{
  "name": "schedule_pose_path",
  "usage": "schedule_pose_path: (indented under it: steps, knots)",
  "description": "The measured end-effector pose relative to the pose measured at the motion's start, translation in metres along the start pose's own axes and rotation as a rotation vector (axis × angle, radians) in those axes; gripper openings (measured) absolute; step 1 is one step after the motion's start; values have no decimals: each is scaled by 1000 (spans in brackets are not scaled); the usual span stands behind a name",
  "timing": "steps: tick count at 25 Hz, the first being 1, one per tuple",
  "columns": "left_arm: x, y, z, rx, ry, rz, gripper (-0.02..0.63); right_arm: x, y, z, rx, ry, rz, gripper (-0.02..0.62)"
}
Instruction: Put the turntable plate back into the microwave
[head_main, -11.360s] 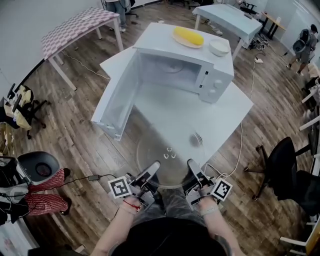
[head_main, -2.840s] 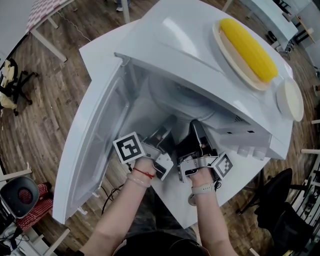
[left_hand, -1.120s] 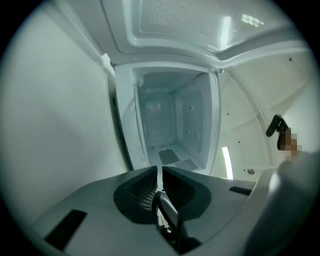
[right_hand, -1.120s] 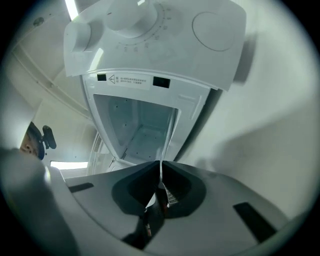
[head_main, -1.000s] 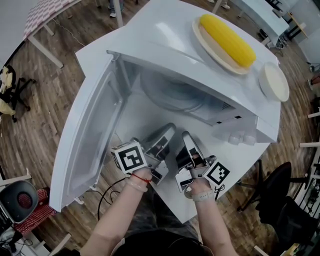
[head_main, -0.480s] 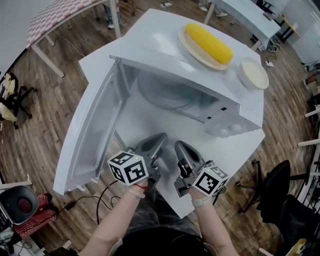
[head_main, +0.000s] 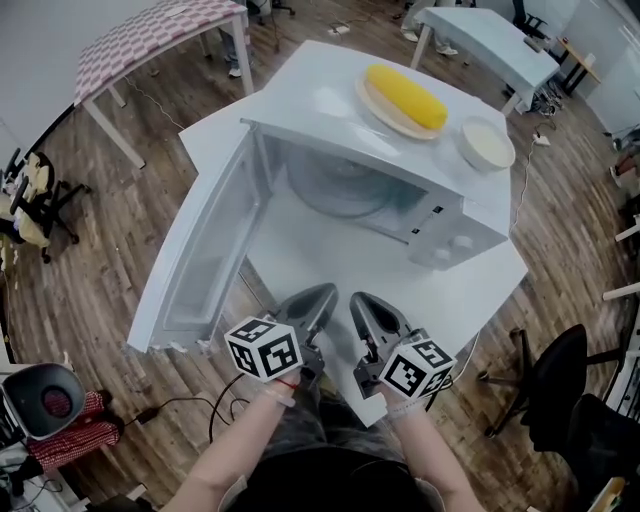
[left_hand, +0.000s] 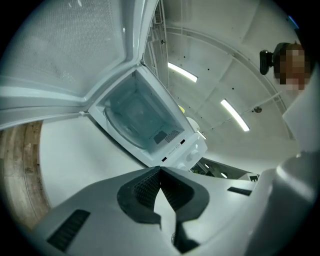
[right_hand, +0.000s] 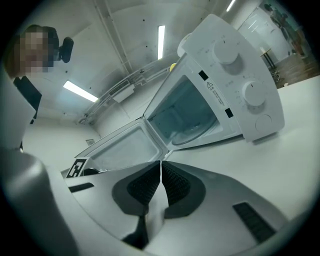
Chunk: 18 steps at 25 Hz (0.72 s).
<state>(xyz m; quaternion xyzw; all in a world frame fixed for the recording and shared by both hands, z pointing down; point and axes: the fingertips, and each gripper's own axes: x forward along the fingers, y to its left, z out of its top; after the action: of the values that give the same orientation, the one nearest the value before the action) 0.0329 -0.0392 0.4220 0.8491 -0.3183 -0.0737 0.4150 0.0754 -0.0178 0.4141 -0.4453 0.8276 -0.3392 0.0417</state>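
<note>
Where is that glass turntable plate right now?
In the head view, the turntable plate lies inside the open microwave, on its floor, right of the swung-out door and beneath the corn on the roof.

On the left gripper view I see the left gripper (left_hand: 160, 169) with its jaws together at the tips, the black ribbed pads (left_hand: 145, 187) meeting with nothing between them. Past them the microwave (left_hand: 172, 150) stands tilted across my frame on the white counter (left_hand: 75, 155). Its door (left_hand: 65, 50) is swung wide and fills the upper left with its mesh window. Inside the cavity I can make out the turntable plate (left_hand: 131, 129), its curved rim lying along the cavity floor. The control panel (left_hand: 194, 148) with its knobs faces me. A strip of wooden floor (left_hand: 20, 170) shows at the far left, and light strips (left_hand: 182, 72) run overhead.
</note>
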Motion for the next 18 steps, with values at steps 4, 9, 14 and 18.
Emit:
schedule_pose_path:
  steps: [4,9,14,18]
  knots:
    - [-14,-10,-5,27,1,8,12,-9,15,-3,-49,7,9,29]
    - [-25,-27,-17,39,7,6,12,-26,26,-10,-69,19,3,29]
    - [-33,-42,-26,55,-1,-4,12,-42,30,-12,-68,5,1,29]
    - [-39,-47,-24,54,-26,5,12,-50,33,-12,-57,-13,-5,29]
